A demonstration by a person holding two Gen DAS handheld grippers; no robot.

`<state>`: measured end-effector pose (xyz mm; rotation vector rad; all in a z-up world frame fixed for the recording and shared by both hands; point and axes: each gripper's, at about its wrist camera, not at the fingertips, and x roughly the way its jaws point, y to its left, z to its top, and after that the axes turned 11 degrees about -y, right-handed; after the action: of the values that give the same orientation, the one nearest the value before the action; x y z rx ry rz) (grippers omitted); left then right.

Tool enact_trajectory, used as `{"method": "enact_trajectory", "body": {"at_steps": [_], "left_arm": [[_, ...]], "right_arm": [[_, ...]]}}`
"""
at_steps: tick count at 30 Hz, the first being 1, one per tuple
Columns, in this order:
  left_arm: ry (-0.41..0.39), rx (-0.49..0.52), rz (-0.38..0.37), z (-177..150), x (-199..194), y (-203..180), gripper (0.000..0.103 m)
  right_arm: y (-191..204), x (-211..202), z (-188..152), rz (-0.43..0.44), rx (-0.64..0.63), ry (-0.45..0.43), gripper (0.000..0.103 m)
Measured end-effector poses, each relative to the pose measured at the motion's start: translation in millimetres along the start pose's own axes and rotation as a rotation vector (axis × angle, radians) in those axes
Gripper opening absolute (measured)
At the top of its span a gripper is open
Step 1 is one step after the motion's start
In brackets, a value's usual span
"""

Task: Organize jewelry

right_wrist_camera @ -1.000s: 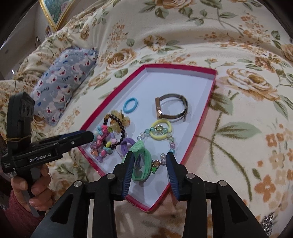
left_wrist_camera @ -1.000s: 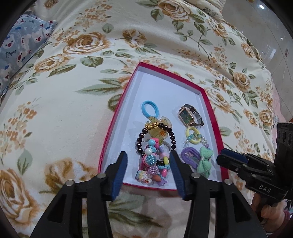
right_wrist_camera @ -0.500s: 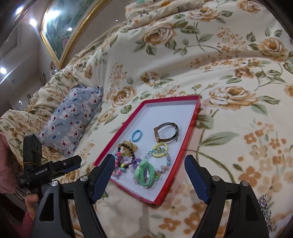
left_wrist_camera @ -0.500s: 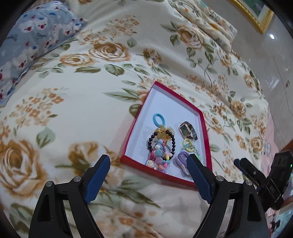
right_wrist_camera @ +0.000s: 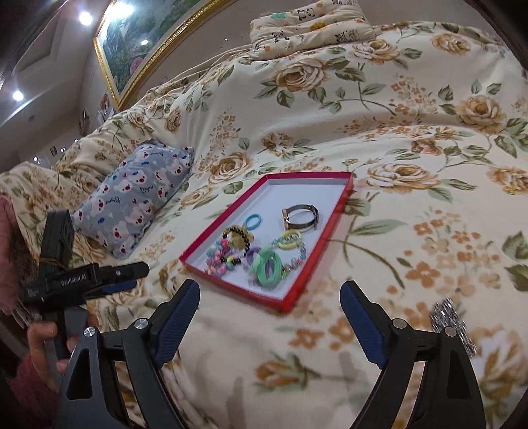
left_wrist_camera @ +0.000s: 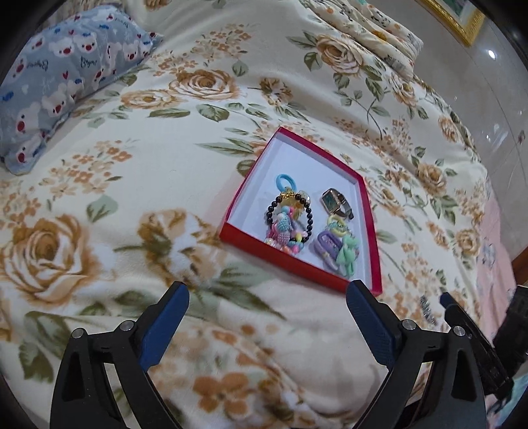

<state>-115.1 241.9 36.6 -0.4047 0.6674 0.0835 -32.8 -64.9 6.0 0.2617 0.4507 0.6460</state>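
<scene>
A shallow red box with a white inside [left_wrist_camera: 369,227] [right_wrist_camera: 325,246] lies on the floral bedspread. In it are a blue hair ring [left_wrist_camera: 284,181] [right_wrist_camera: 252,221], a black bead bracelet [left_wrist_camera: 307,211], a colourful bead cluster [left_wrist_camera: 284,232] [right_wrist_camera: 217,259], a watch [left_wrist_camera: 334,201] [right_wrist_camera: 298,216], a yellow ring [right_wrist_camera: 289,239], a purple clip [left_wrist_camera: 326,247] and green hair ties [left_wrist_camera: 348,252] [right_wrist_camera: 269,265]. My left gripper [left_wrist_camera: 267,318] is open and empty, well short of the box. My right gripper [right_wrist_camera: 270,312] is open and empty, back from the box's near corner.
A blue bear-print pillow [left_wrist_camera: 62,79] [right_wrist_camera: 132,194] lies to the left. A folded floral quilt [right_wrist_camera: 310,29] lies at the far end. A silver sparkly piece [right_wrist_camera: 450,318] lies on the bedspread by my right finger. A framed painting [right_wrist_camera: 142,39] hangs behind.
Both grippers have opened wide and drawn back from the box, which now looks smaller and farther. The jewelry stays in the box.
</scene>
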Motion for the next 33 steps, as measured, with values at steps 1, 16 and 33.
{"method": "enact_trajectory", "body": {"at_steps": [1, 16, 33], "left_arm": [[-0.003, 0.013, 0.009, -1.7, -3.1, -2.6, 0.098], [-0.064, 0.202, 0.132, -1.3, -19.2, -37.4, 0.101], [-0.115, 0.317, 0.251, -5.0, -6.6, -68.2, 0.102]], "right_arm": [[1.7, -2.6, -1.5, -0.002, -0.010, -0.001, 0.089], [18.5, 6.7, 4.9, -0.089, -0.120, 0.027, 0.095], [14.8, 41.5, 29.2, -0.113, -0.096, 0.055, 0.095]]}}
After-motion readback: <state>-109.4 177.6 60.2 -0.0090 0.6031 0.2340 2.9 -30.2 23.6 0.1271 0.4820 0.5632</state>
